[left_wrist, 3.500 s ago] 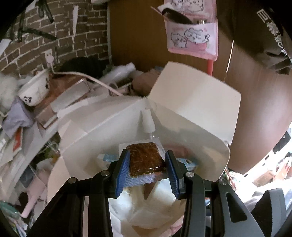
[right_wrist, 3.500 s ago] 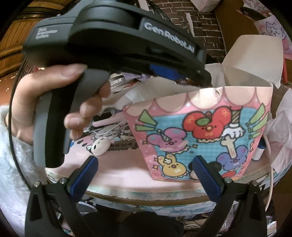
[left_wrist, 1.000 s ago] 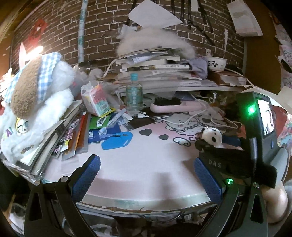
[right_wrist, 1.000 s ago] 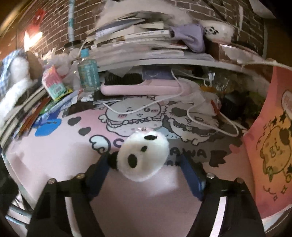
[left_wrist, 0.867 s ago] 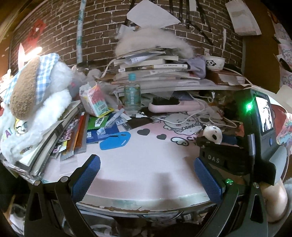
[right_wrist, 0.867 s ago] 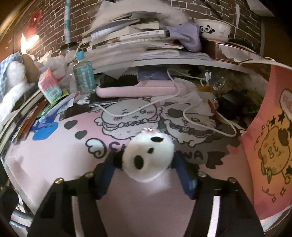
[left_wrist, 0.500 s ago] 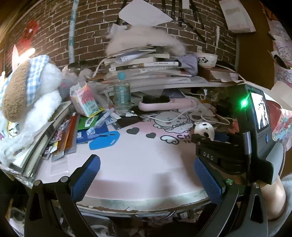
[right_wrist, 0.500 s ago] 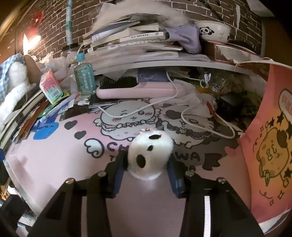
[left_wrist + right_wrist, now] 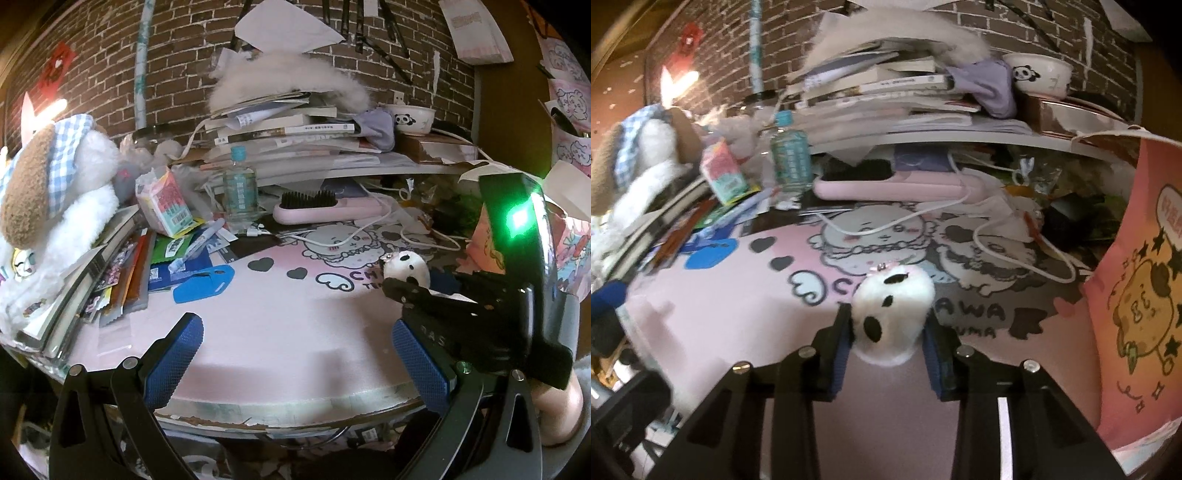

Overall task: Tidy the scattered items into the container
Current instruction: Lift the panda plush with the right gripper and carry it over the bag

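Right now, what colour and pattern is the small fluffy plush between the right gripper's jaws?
The small fluffy plush is white with black patches, like a panda; clearest in the right wrist view.

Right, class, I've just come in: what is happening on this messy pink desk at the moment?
A person is tidying the desk with a handheld gripper in each hand. The right gripper is closing its jaws on a small fluffy panda toy, which sits between the pads on the pink desk mat. The left gripper hangs open and empty near the desk's front edge. The pink cartoon bag stands just to the right of the toy.
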{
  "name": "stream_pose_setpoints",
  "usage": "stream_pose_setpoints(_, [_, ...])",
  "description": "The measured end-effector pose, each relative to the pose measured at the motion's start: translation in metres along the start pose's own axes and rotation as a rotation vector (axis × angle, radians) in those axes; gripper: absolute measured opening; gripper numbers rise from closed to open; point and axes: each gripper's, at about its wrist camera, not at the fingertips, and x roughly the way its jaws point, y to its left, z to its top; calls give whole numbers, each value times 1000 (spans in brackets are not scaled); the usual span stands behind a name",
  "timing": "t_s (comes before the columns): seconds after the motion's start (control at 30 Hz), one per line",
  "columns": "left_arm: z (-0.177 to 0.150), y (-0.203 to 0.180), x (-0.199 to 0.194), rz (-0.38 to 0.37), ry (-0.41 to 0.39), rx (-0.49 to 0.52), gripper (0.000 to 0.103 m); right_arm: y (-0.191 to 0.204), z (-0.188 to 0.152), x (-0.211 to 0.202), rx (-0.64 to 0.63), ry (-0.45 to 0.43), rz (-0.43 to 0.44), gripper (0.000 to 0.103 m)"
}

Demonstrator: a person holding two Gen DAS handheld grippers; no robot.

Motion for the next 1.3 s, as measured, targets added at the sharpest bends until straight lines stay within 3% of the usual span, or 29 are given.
stream_pose_setpoints(0.57, [-3,-3,0,-11,6,-4,103,1,-4,-44,-73,-76,110,32])
stream_pose_setpoints(1.0, [3,-21,-4,-35,-3,28,103,-9,16,-113,-134,-186,233,32])
stream_pose_setpoints(1.3, [8,-31,-5,-42,-7,48,103,-38,40,-157,-114,-270,199,32])
